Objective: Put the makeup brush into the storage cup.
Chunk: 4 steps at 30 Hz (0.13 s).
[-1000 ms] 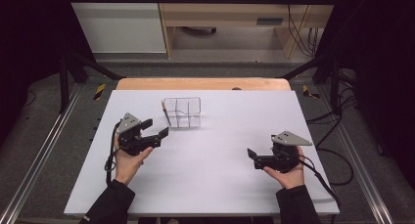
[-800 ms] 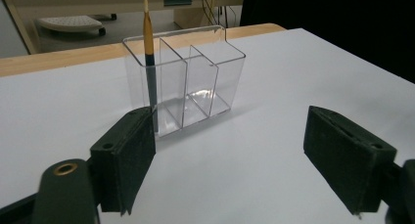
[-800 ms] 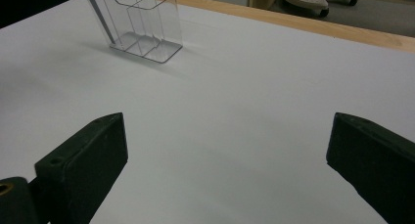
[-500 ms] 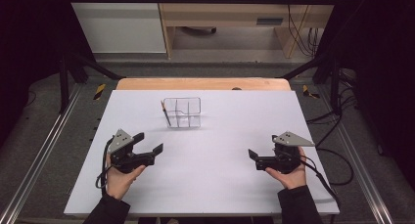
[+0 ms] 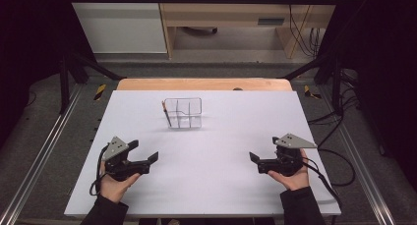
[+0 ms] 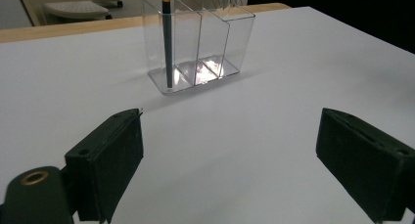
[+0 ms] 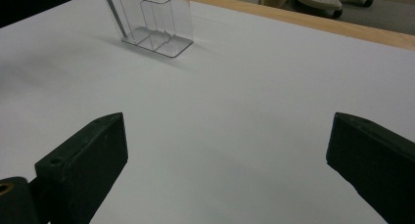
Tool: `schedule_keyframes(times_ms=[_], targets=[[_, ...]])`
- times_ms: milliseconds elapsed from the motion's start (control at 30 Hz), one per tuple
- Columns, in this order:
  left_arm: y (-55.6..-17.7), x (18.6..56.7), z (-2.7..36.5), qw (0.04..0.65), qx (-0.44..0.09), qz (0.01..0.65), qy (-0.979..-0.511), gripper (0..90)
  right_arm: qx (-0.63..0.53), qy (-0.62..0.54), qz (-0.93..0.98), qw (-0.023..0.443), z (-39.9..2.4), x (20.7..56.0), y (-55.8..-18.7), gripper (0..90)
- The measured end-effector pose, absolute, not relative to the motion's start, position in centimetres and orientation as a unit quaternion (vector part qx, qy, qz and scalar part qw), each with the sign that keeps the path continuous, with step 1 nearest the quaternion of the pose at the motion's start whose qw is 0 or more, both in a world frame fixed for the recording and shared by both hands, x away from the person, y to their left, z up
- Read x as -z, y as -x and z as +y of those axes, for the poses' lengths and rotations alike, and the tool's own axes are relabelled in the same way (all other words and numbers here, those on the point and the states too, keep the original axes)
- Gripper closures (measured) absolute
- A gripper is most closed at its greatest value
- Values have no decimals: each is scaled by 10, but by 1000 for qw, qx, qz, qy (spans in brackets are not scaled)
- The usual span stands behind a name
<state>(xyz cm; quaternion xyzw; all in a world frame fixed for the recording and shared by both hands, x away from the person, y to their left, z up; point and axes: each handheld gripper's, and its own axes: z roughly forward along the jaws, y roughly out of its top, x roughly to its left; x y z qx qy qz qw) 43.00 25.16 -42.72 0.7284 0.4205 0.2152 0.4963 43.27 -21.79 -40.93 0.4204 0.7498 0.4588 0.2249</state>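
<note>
High view: pencil (image 5: pixel 167 112) stood upright in holder (image 5: pixel 183 113), upper centre of frame, nearer left gripper (image 5: pixel 148 160) than right gripper (image 5: pixel 254 162); both empty, jaws spread, left's just widened.

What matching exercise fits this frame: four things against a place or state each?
Things:
1. pencil
2. clear organiser
3. left claw
4. right claw

Places or states:
A. open, near the table's right edge
B. standing in an end compartment
C. far middle of the table
D. open, near the table's left edge

Pairs: 1-B, 2-C, 3-D, 4-A
</note>
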Motion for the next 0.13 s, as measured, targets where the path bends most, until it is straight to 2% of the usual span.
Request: schedule_keyframes(times_ms=[133], targets=[[-430, 428, 253, 495, -216, 421, -729, 82, -460, -424, 748, 223, -220, 411, -433, 22]])
